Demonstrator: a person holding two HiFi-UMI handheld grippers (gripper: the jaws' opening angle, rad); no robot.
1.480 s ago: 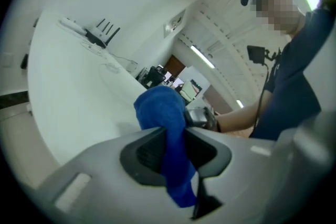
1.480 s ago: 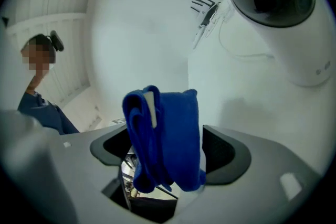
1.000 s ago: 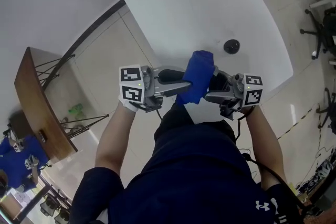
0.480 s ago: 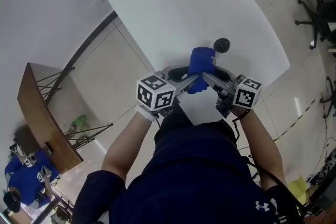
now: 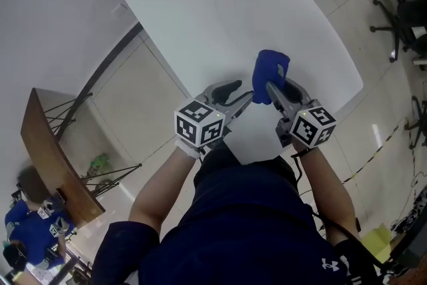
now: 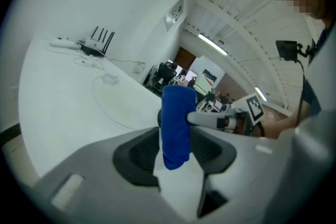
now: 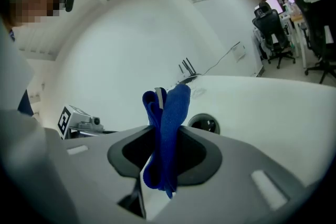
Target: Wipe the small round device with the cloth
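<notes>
A folded blue cloth [image 5: 270, 69] stands upright in my right gripper [image 5: 279, 87], whose jaws are closing and pinch it over the near part of the white table [image 5: 200, 10]. In the right gripper view the cloth [image 7: 168, 134] fills the gap of that gripper [image 7: 165, 159]. The small round black device [image 7: 203, 123] lies on the table just behind it; the cloth hides it in the head view. My left gripper [image 5: 236, 94] sits just left of the cloth with opening jaws and does not touch it. Its own view shows the cloth [image 6: 176, 123] ahead.
A router with antennas [image 6: 97, 42] and loose cables lie at the table's far end. Office chairs [image 5: 400, 17] stand on the floor to the right. A wooden stand [image 5: 53, 157] is at the left, beyond the table's edge.
The right gripper has shut on the cloth and lifted it toward the device. The left gripper has let go and drawn back to the left. Both hands moved forward over the table.
</notes>
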